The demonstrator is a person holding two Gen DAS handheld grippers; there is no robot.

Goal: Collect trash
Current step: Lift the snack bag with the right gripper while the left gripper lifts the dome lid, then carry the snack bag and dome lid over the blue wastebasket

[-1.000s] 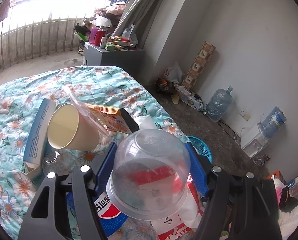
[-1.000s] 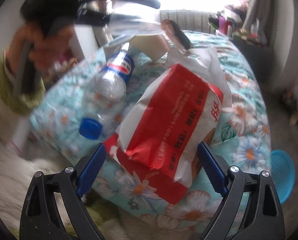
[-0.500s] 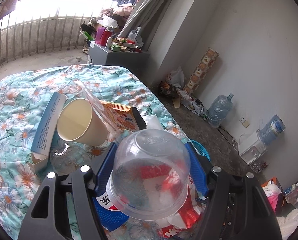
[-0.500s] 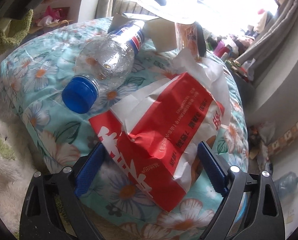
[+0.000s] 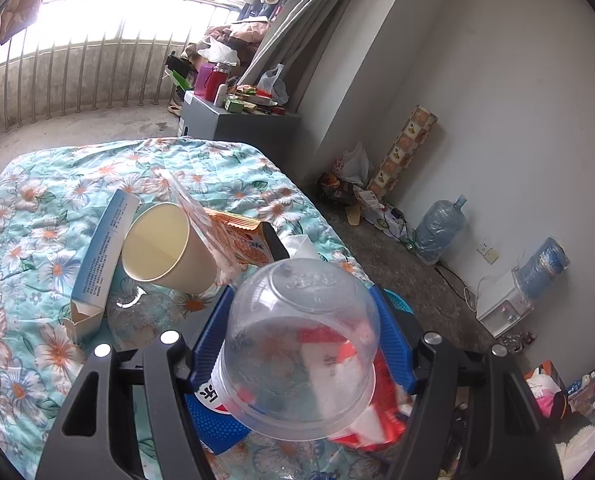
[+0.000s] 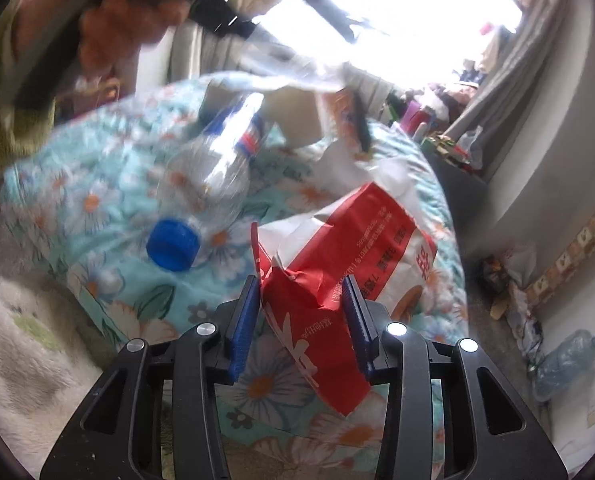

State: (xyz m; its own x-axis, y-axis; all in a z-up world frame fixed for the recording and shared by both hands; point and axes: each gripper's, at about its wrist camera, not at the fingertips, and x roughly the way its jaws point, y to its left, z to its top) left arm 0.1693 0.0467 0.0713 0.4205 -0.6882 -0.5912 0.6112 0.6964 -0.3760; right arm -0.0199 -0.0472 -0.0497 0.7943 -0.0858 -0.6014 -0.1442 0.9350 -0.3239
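Observation:
My left gripper (image 5: pixel 299 328) is shut on a clear plastic dome cup (image 5: pixel 301 344) and holds it above the floral quilt (image 5: pixel 37 208). Below it lie a paper cup (image 5: pixel 169 250) on its side, an orange snack wrapper (image 5: pixel 237 236), a blue-and-white carton (image 5: pixel 103 256) and a cola bottle label (image 5: pixel 213 404). My right gripper (image 6: pixel 302 312) is shut on the near end of a red-and-white paper bag (image 6: pixel 349 256) on the quilt (image 6: pixel 109 280). A clear bottle with a blue cap (image 6: pixel 205 192) lies to the bag's left.
A blue basket (image 5: pixel 397 304) stands on the floor by the bed's right edge. Water jugs (image 5: pixel 439 226) and a white box line the right wall. A grey cabinet (image 5: pixel 237 124) with clutter stands beyond the bed. A white fluffy rug (image 6: pixel 25 352) lies at the left.
My right gripper's jaws have closed from wide open onto the end of the red-and-white bag. My left gripper, still holding the dome cup, has risen a little.

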